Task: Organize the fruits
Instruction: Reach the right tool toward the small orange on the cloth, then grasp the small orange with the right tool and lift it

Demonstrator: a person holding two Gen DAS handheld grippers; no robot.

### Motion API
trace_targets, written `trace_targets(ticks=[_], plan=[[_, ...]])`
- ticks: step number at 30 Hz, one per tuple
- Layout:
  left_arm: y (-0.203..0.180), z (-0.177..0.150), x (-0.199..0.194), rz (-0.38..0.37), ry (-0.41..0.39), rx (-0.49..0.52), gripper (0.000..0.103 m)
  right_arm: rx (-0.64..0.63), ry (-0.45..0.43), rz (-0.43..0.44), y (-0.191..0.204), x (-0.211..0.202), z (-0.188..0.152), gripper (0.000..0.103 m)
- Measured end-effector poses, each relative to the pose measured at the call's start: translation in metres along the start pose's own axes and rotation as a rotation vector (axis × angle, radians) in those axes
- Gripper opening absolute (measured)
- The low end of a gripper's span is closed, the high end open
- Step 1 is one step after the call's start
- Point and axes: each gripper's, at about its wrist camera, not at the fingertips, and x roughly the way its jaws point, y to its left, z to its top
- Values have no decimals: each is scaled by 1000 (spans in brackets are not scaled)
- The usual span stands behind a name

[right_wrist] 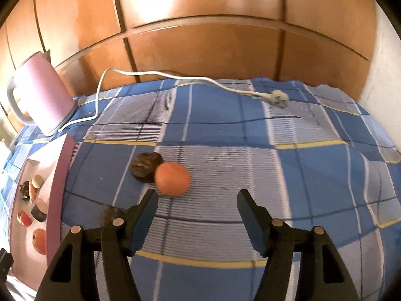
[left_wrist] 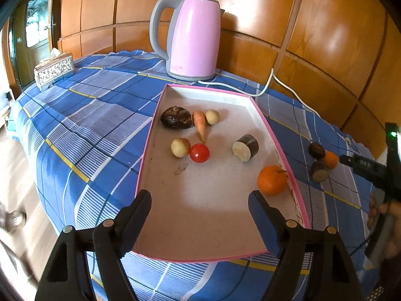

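Three pieces of produce lie loose on the blue checked tablecloth [right_wrist: 225, 135], outside the shallow pink-rimmed cardboard tray [left_wrist: 274, 135]: a small round orange [right_wrist: 172, 179], a dark wrinkled lump [right_wrist: 145, 166] touching its left side, and a dark cut piece with a pale face [left_wrist: 319, 171], partly hidden behind my finger in the right wrist view. I judge the orange to be my next pick.

My right gripper [right_wrist: 196, 222] hangs just short of the orange, pointing down at the cloth, its fingers spread with nothing between them. To do this well, I should slide forward and a little left until the orange sits centred between the pads, keeping the left pad out of the seam with the dark lump so that it does not roll away. A round fruit may squirt out of a grip that is off centre.

My left gripper [left_wrist: 200, 220] hovers over the near end of the tray, fingers spread and empty. Inside the tray lie a larger orange [left_wrist: 272, 180], a red tomato [left_wrist: 199, 152], a carrot [left_wrist: 199, 124] and several other pieces. A pink electric kettle [left_wrist: 194, 41] stands beyond the tray.
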Motion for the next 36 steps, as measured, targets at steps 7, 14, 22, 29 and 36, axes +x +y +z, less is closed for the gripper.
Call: trace_targets(ticks=[7,14,22,29,36], plan=[[1,-1,1,-2,2,0,82,-10,52,9,17,28,10,66],[3,-1,2,3,6,-8,82,-20,100,1,18,53,14,40],[0,-1,2,-1,9,-8,82,-94,46,-14,24,35,10,38],[0,0,-1,-2,5,-14,82,-138,-26,32,34,3,12,38],[4,1,-8,-1,-16,-21,83,-212,-46,164,72,-20,7,38]])
